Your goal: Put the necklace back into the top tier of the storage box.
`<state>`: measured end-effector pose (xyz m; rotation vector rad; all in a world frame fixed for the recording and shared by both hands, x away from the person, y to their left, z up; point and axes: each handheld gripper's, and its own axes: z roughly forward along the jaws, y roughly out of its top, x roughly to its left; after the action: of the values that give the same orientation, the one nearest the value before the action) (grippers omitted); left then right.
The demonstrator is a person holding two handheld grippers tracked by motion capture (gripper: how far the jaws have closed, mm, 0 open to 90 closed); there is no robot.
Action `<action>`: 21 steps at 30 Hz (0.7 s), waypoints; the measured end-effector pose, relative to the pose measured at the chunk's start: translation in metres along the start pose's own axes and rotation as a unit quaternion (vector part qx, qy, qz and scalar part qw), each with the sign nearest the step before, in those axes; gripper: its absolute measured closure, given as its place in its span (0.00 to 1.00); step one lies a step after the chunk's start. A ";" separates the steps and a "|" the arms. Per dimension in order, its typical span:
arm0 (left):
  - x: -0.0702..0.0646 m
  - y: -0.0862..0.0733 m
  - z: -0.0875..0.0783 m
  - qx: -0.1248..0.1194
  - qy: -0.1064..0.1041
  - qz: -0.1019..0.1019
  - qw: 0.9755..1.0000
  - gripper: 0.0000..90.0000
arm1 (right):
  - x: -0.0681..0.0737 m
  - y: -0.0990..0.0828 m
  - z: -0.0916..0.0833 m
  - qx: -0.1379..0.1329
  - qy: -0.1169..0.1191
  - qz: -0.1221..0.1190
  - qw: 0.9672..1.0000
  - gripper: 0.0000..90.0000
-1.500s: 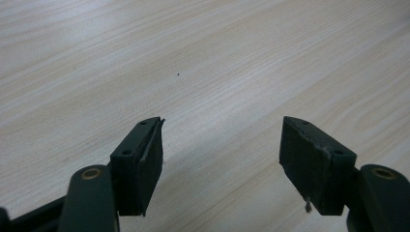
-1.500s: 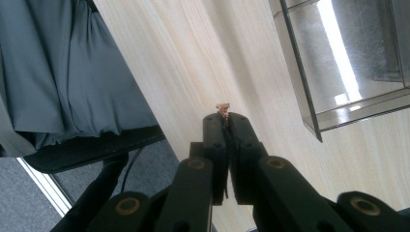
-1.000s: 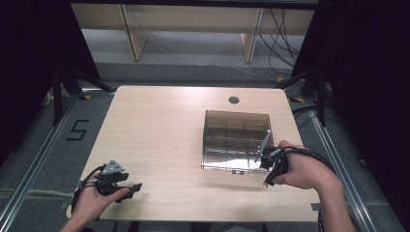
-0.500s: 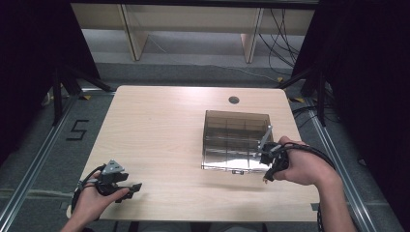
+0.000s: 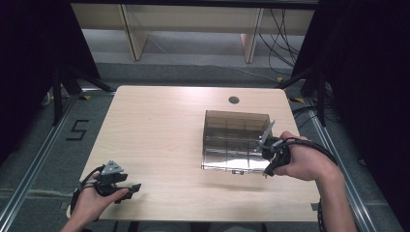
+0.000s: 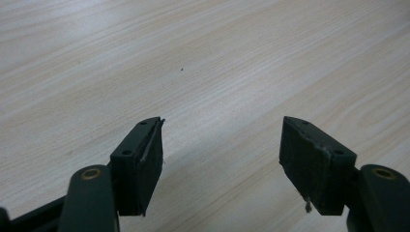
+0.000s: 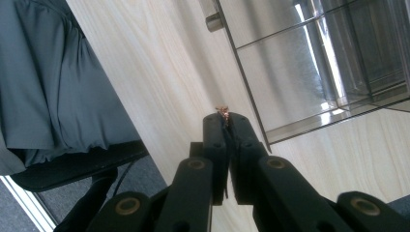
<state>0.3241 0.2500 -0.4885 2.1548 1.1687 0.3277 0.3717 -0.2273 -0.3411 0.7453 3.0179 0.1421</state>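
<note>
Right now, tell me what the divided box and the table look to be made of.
Box: clear smoked plastic, probably acrylic, glossy; the dividers show through and light glares off it. Table: pale wood-grain top, likely laminate, matte with fine grain lines.

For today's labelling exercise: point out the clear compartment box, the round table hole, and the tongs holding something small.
clear plastic compartment box (image 5: pixel 235 126), high view, far wall
round dark table hole (image 5: pixel 234 100), high view, centre
right tongs (image 7: pixel 226 116), right gripper view, tips pinching a small coppery bit

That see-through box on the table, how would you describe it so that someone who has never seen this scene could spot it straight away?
Start from the pale wooden table and look to its right half, just below the small dark round hole near the far edge. There sits the clear box, smoky and see-through, split inside into compartments, with the right gripper at its near right corner. Nothing else on the table is transparent.
</note>
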 end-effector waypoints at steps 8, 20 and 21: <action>0.001 0.000 0.000 -0.001 0.000 0.009 1.000 0.35 | -0.001 0.002 -0.006 -0.001 -0.005 0.007 1.000 0.97; 0.000 0.000 0.000 -0.002 0.000 0.008 1.000 0.35 | -0.008 0.007 -0.016 -0.003 -0.009 0.006 1.000 0.97; 0.001 0.000 0.000 -0.002 -0.001 0.009 1.000 0.35 | -0.009 0.008 -0.016 -0.003 -0.005 0.004 1.000 0.97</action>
<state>0.3245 0.2505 -0.4880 2.1634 1.1485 0.3355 0.3824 -0.2259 -0.3247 0.7540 3.0050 0.1489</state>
